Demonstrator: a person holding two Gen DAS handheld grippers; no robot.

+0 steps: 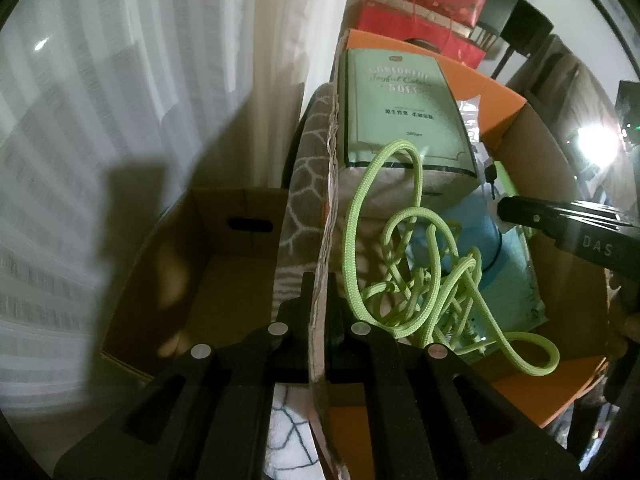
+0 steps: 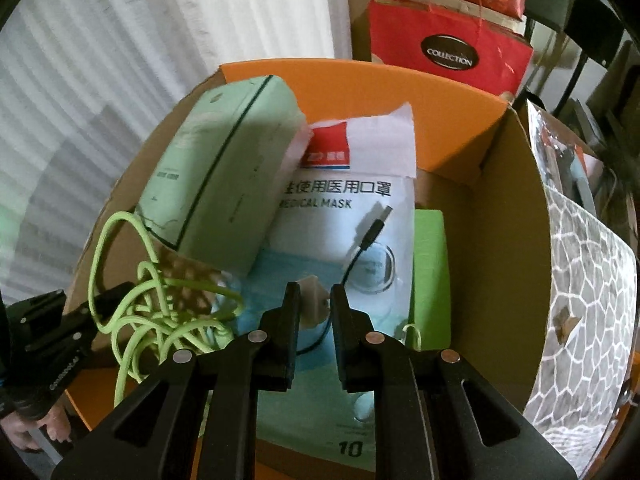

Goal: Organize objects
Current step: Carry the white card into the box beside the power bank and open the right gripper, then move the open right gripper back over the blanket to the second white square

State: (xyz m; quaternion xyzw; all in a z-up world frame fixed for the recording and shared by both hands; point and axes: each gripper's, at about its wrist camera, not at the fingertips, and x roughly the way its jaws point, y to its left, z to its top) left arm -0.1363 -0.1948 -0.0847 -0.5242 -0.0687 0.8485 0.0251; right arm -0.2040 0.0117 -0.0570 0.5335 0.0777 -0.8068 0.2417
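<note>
An orange cardboard box [image 2: 360, 92] holds a green tissue pack [image 2: 224, 184], a white medical mask pack [image 2: 360, 208], a tangled lime-green rope [image 2: 160, 312] and a black USB cable [image 2: 372, 232]. My left gripper [image 1: 320, 292] is shut on the box's cardboard side wall [image 1: 326, 240], with the rope [image 1: 420, 272] just right of it. Inside the box, my right gripper [image 2: 316, 300] hovers low over the mask pack, open by a narrow gap. The cable runs down past its right finger and through that gap; the pads do not press on it. In the left wrist view the right gripper [image 1: 508, 210] reaches in from the right.
A plain brown box [image 1: 224, 240] sits left of the orange one, against a white curtain [image 1: 120, 120]. A grey patterned cloth [image 2: 592, 280] drapes over the box's right side. A green block [image 2: 430, 264] lies beside the mask pack. Red gift bags [image 2: 448, 48] stand behind.
</note>
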